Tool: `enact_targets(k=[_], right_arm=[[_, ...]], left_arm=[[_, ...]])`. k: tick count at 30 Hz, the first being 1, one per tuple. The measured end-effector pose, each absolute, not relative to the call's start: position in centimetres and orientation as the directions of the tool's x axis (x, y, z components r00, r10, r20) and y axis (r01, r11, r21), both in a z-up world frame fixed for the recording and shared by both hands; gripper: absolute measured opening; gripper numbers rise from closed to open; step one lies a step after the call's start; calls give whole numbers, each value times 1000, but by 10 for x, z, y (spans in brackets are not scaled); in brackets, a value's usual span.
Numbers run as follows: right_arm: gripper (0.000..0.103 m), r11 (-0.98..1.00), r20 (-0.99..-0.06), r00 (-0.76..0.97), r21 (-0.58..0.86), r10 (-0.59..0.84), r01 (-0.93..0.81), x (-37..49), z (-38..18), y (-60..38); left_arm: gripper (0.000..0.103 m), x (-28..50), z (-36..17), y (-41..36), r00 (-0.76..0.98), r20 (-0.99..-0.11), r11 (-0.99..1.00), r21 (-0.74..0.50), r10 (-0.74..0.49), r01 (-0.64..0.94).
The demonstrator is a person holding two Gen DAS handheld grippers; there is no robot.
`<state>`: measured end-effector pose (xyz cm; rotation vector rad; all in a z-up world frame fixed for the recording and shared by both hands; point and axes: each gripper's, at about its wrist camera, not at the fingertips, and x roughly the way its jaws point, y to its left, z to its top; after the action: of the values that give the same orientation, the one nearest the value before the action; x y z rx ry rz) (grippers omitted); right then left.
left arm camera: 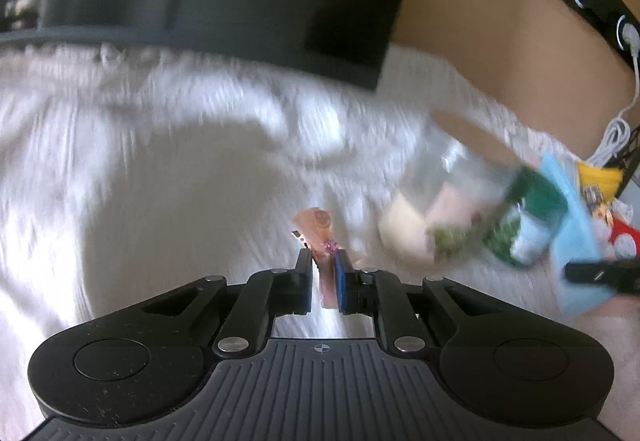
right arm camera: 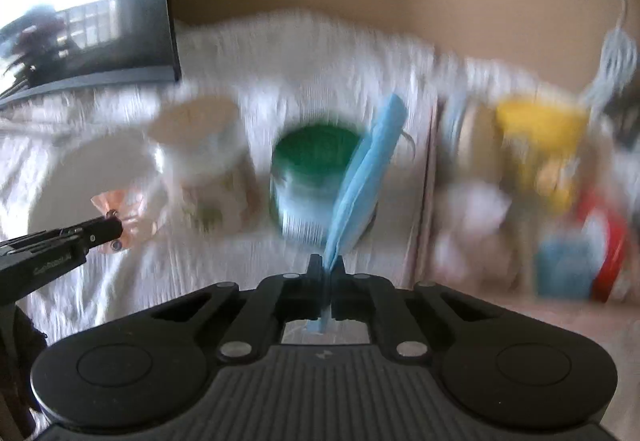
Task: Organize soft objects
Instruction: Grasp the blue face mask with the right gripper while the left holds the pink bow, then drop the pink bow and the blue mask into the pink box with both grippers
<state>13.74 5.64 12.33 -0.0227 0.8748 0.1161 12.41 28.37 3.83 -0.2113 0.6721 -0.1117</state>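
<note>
Peach-coloured translucent fabric, a small bow-like piece with a pink stud and a metal clip (left arm camera: 320, 237), sits pinched between the left gripper (left arm camera: 325, 273) fingers, which are closed to a narrow gap on it. The right gripper (right arm camera: 327, 273) fingers are likewise pressed together on a flat light-blue soft cloth piece (right arm camera: 360, 177), which stands up and forward from them. Both items are lifted above the white ribbed cloth covering (left arm camera: 160, 169) spread beneath, so by my reading the sorting is mid-way: two soft things are in hand and neither is set down yet. Ahead of the right fingers stand a green-lidded clear plastic jar (right arm camera: 312, 177) and, to its left, a pale tub with a cream lid (right arm camera: 196, 137); further right lies a blurred heap with a yellow packet (right arm camera: 540, 145) and something red (right arm camera: 608, 253), apparently still unsorted. Motion blur smears every label; small print on the left gripper's arm cannot be read either.
</note>
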Motion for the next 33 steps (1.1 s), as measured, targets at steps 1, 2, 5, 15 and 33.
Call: enact_targets(k=[1,2,5,15,33], right_arm=[[3,993,-739,668,17,89,-114,142,139,52],[3,993,-717,691,10,88,-115,145,152,48],[3,995,-631,773,-14,71,-102,155,197,29],[3,998,-464,886,-49,7,-33,138,284,-55],[3,990,-642,764,57,-60,126,117,205,-162]], left_arm=[[14,128,46,287,790,-591,975,-218,-165,40],[14,131,55,289,804,-574,978,-203,-156,44],[14,139,93,294,846,-513,981,-185,-146,57],[14,152,222,230,903,-281,937,-222,-326,270],[15,201,130,25,458,-513,681,-442,-726,584]])
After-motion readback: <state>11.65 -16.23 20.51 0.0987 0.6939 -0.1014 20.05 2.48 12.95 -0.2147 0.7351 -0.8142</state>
